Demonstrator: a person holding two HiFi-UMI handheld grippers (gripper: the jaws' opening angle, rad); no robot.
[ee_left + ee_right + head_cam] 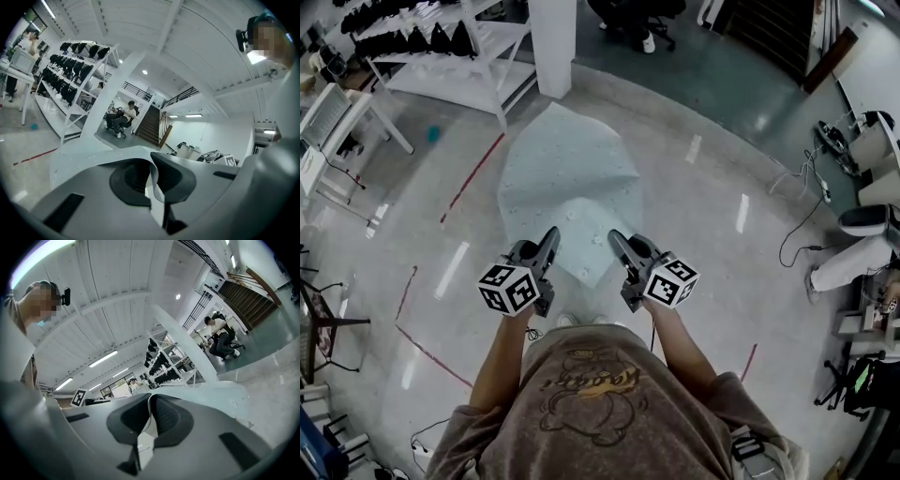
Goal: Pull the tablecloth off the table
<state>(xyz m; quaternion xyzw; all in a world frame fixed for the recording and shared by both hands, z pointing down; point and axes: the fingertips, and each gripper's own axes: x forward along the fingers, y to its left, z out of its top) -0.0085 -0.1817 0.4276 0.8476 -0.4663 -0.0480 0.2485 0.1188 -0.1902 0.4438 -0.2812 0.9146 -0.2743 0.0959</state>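
The tablecloth (565,173) is held by its near edge, one end pinched in the left gripper (551,237) and the other in the right gripper (615,238). Both pairs of fingers are closed right down onto the thin fabric. The grippers are carried side by side in front of the body, apparently so that the edge is spread and the cloth can be drawn along evenly. From there the cloth slopes away and down toward the floor (712,216). No bench can be made out beneath it, so it is judged to be already off. That whole spread is given only by the head view. The pinch itself is shown only in the gripper views: a strip of cloth is seen clamped between the fingers (174,176) on the left, and likewise between the fingers (171,420) on the right.
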